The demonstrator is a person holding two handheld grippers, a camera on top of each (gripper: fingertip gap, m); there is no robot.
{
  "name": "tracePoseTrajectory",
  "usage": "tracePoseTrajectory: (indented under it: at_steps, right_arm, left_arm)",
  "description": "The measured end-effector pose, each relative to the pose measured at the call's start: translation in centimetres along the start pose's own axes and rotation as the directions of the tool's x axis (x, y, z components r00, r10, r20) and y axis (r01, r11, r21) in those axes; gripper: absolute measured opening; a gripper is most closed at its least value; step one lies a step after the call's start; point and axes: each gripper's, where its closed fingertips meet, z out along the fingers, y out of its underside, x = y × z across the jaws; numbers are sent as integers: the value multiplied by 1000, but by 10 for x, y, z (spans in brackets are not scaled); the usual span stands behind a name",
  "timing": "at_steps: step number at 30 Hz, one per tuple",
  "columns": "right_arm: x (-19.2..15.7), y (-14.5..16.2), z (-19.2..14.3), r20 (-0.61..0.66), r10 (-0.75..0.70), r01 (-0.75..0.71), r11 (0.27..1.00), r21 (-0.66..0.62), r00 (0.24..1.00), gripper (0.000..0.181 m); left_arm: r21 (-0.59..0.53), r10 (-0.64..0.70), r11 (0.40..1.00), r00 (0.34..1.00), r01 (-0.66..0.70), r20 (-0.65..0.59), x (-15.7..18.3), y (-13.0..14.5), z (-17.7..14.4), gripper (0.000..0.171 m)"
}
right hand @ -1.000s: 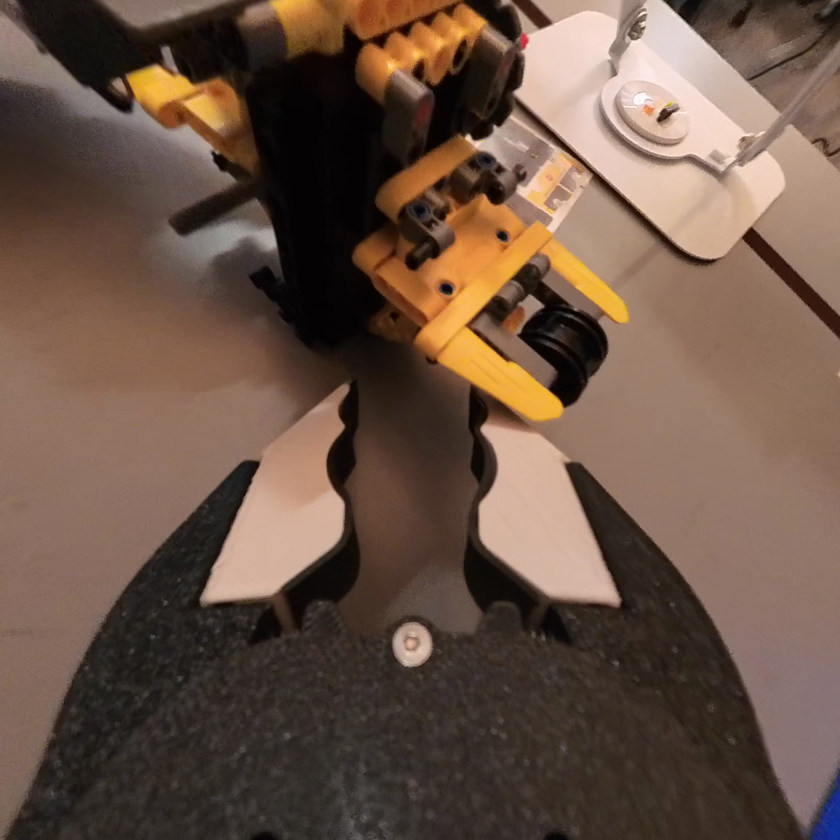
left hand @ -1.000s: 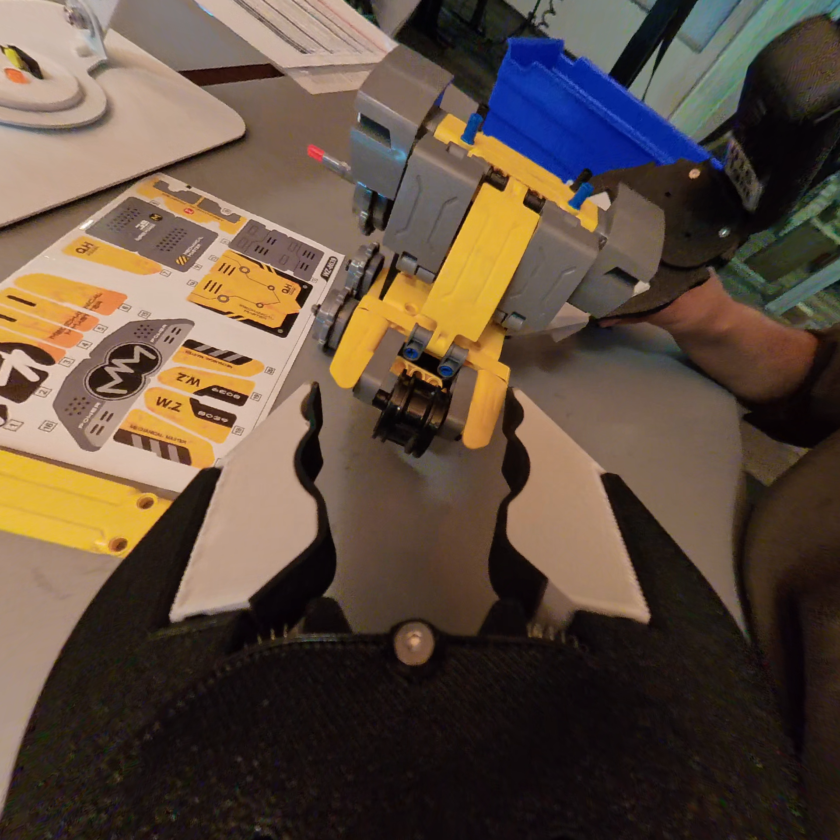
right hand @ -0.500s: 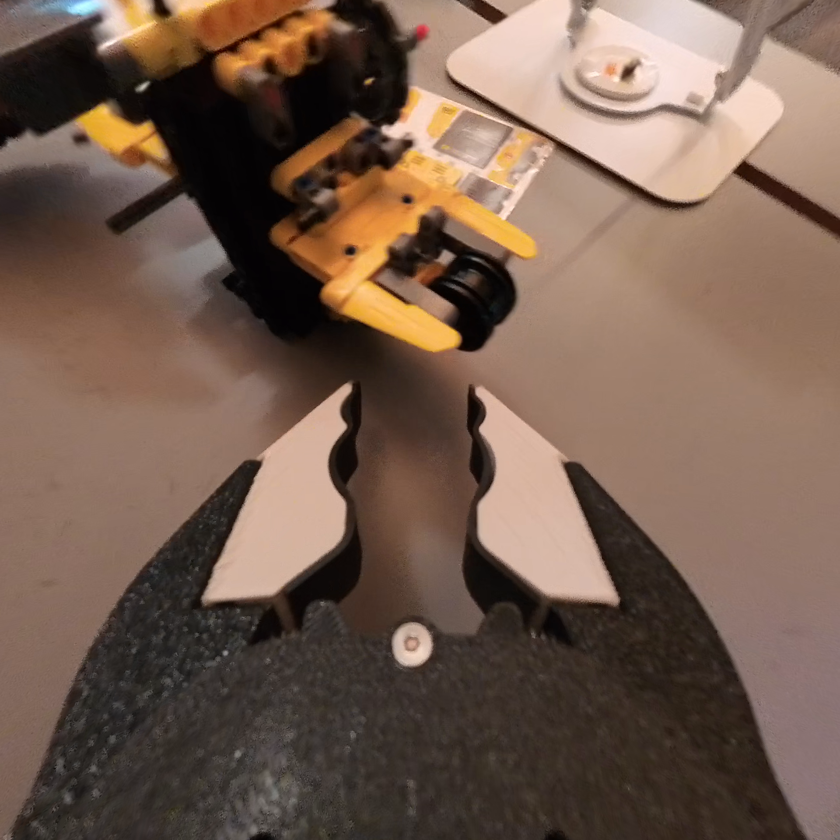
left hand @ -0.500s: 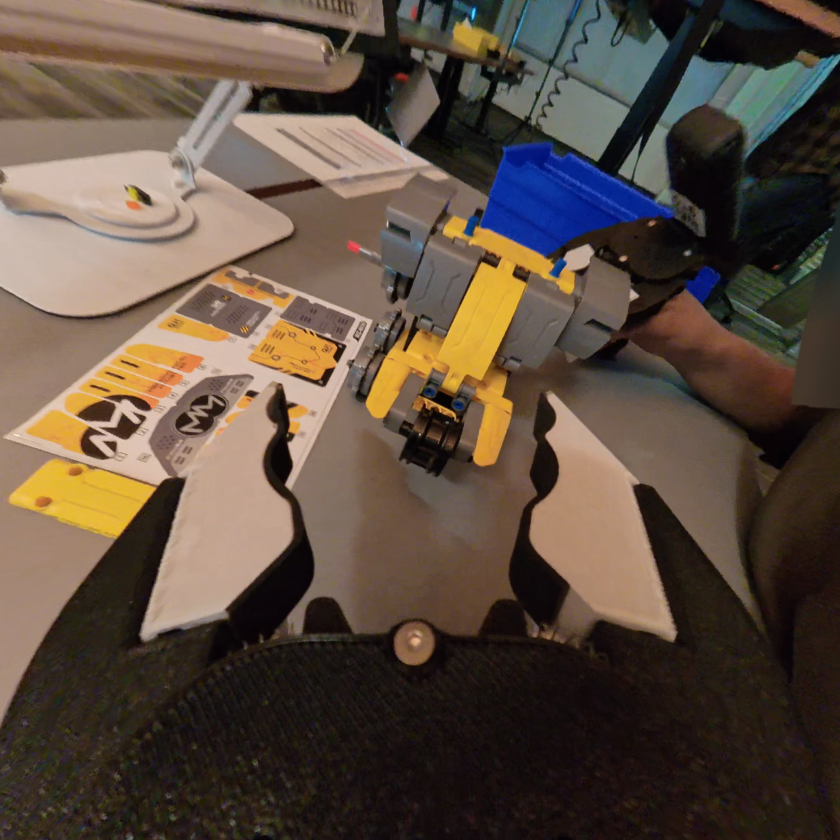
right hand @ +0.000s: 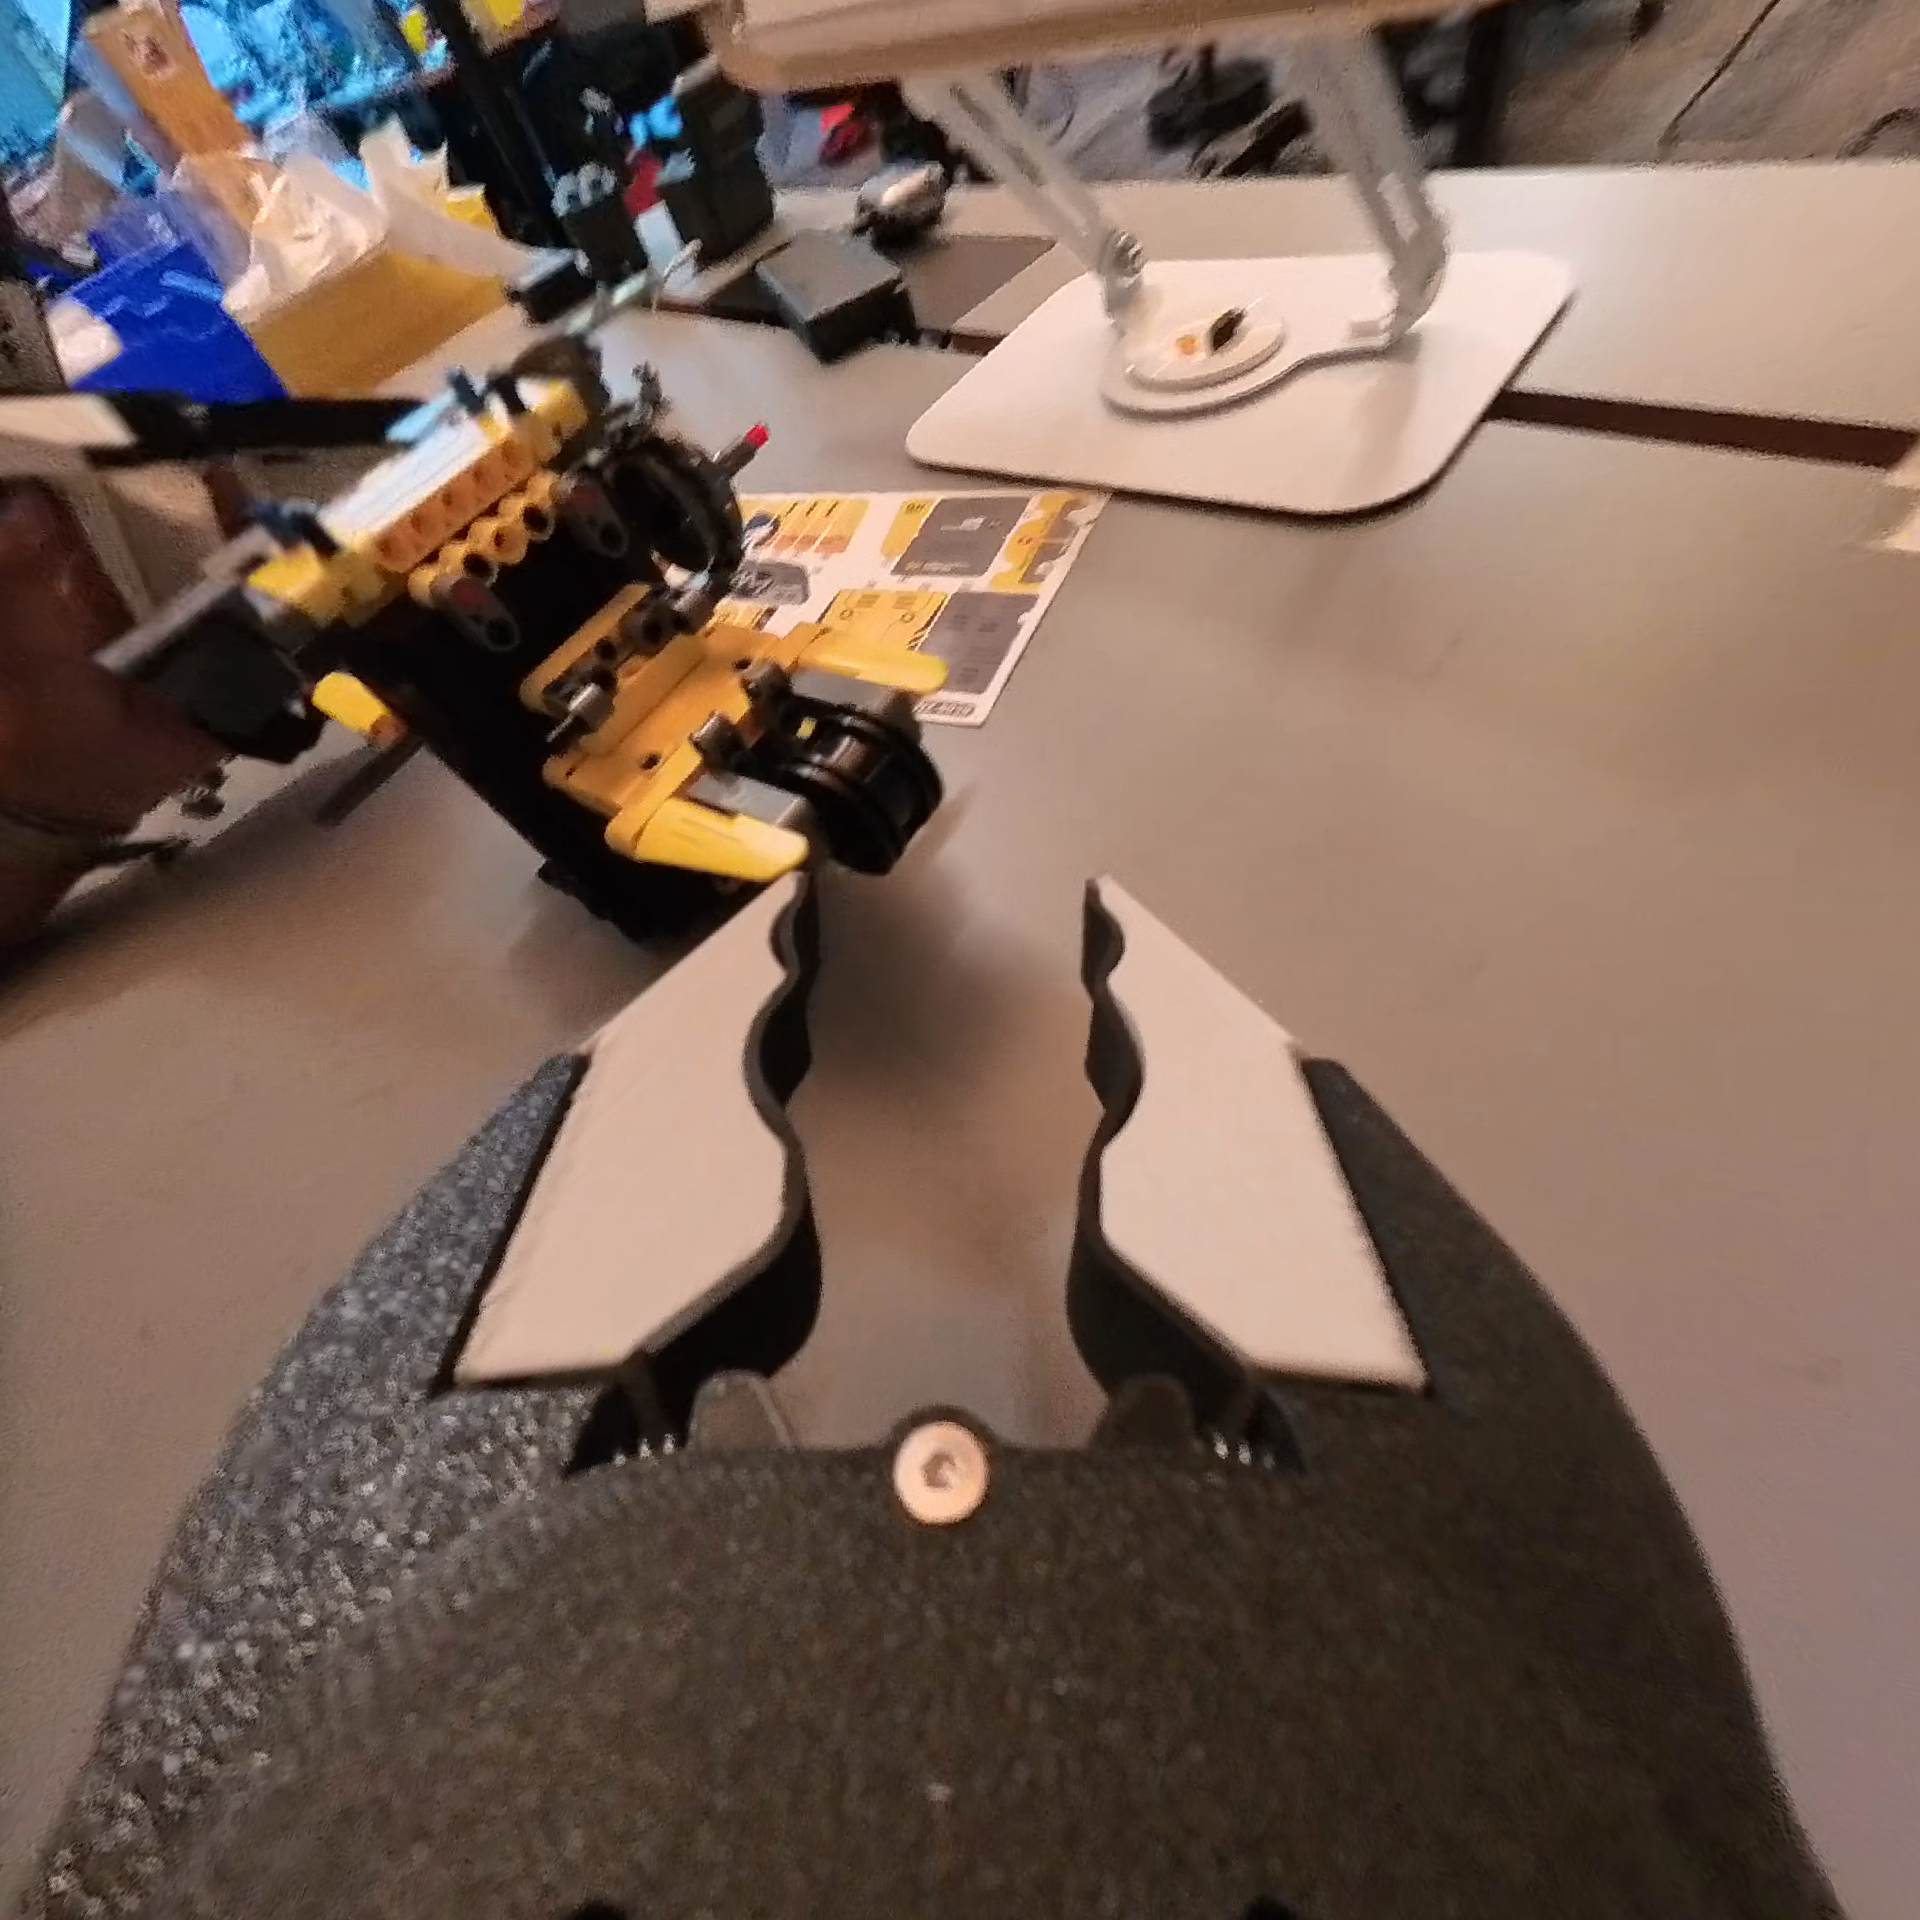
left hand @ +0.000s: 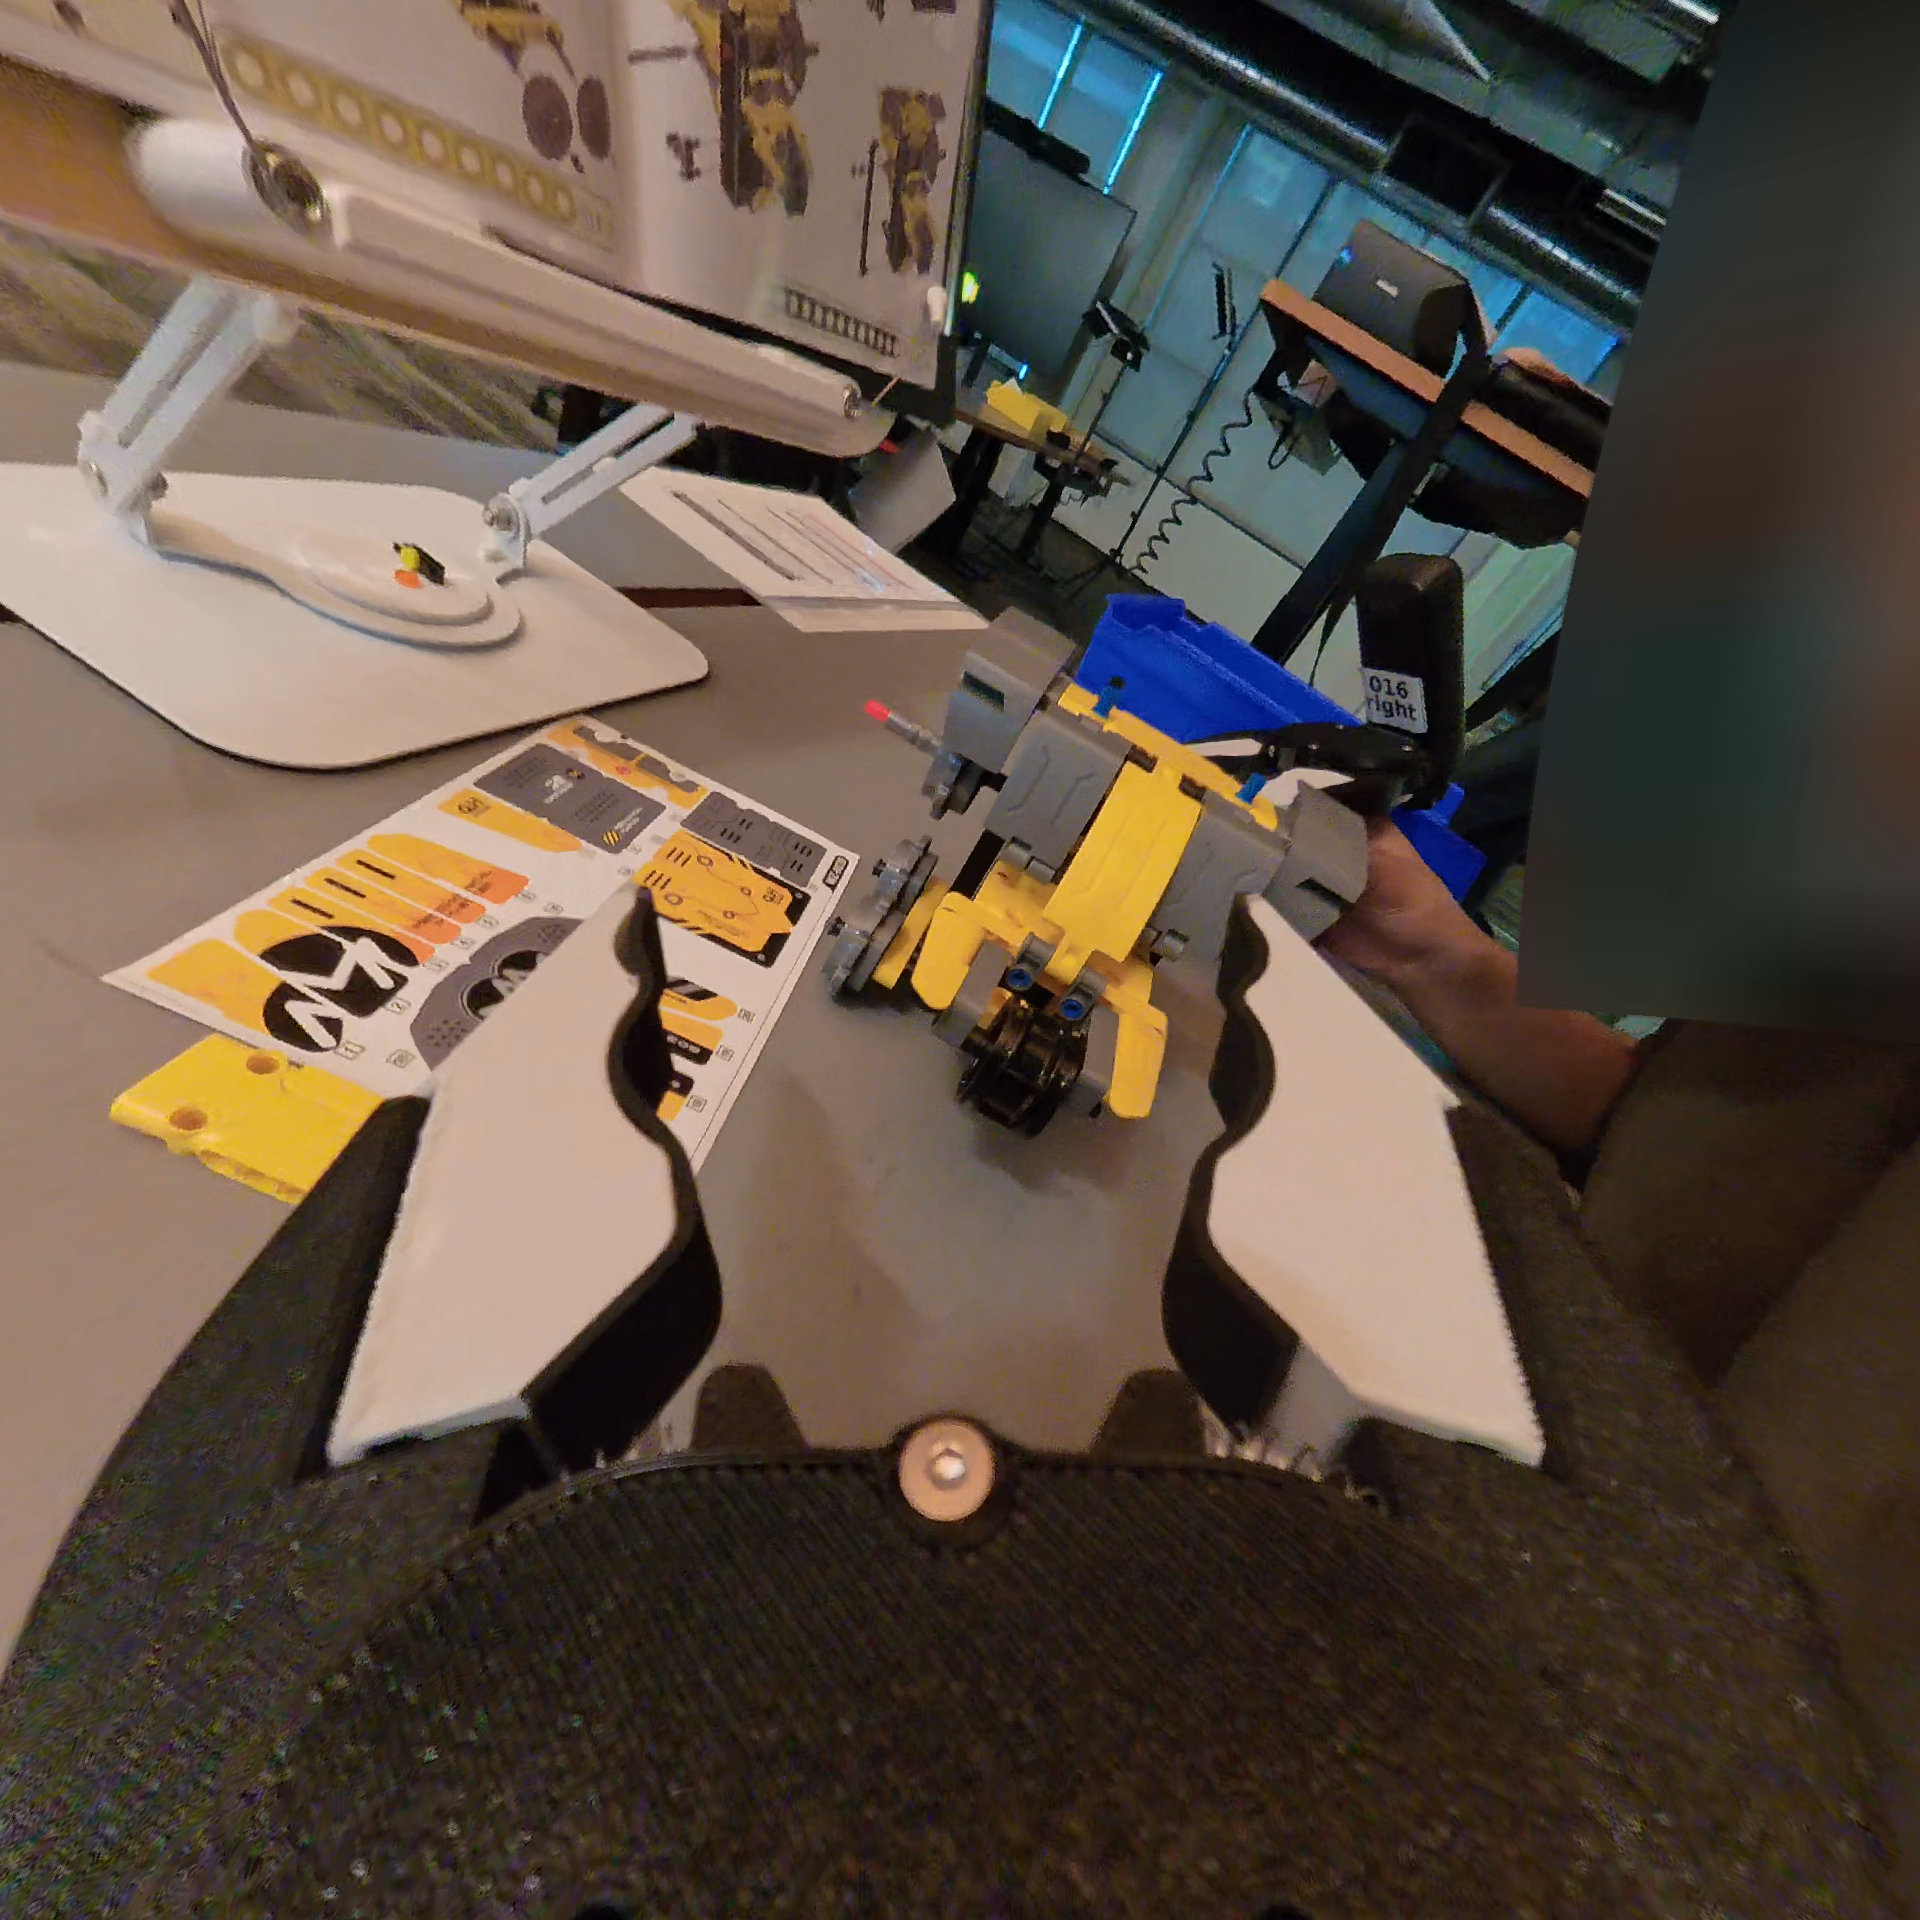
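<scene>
A yellow, grey and black brick model (left hand: pixel 1081 883) with a black front wheel stands tilted on the grey table (left hand: pixel 935 1247). My left gripper (left hand: pixel 940 912) is open wide and empty, a short way in front of the wheel. In the left wrist view another black gripper (left hand: pixel 1340 750), held by a hand, touches the model's far right grey part. My right gripper (right hand: pixel 945 885) is open and empty. The model (right hand: pixel 582 665) is just ahead and to its left, with the left fingertip (right hand: pixel 795 894) close to the yellow prongs. A black bar (right hand: pixel 260 421) reaches the model's top from the left.
A sticker sheet (left hand: pixel 468 914) and a flat yellow piece (left hand: pixel 239 1112) lie left of the model. A white stand base (left hand: pixel 312 644) carries a tilted board (left hand: pixel 623 156) overhead. A blue bin (left hand: pixel 1226 675) sits behind the model. The sheet (right hand: pixel 966 561) and base (right hand: pixel 1247 405) also show in the right view. My right fingertips sit around 25 cm from my left ones. The flat yellow piece (left hand: pixel 239 1112) sits 10 cm or so from the ends of my left fingers.
Both grippers have drawn back from the model and tilted up, showing more of the room. My left jaws have opened wider. The model now sits left of my right gripper.
</scene>
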Motion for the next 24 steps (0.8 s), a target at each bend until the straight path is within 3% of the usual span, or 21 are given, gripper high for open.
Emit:
tracePoseTrajectory:
  at_steps: [3,10,24]
  right_arm:
    - [-6,12,9,19,-35,36,996,-78,999,52]
    - [-9,20,14,4,-102,101,986,-129,995,53]
    - [-9,30,19,79,22,-6,981,-196,997,54]
  left_arm:
    - [-23,2,1000,1000,-2,3,0,6,5,102]
    - [-111,102,989,993,-95,59,-2,20,12,98]
    - [-54,28,998,999,-27,17,-2,14,10,97]
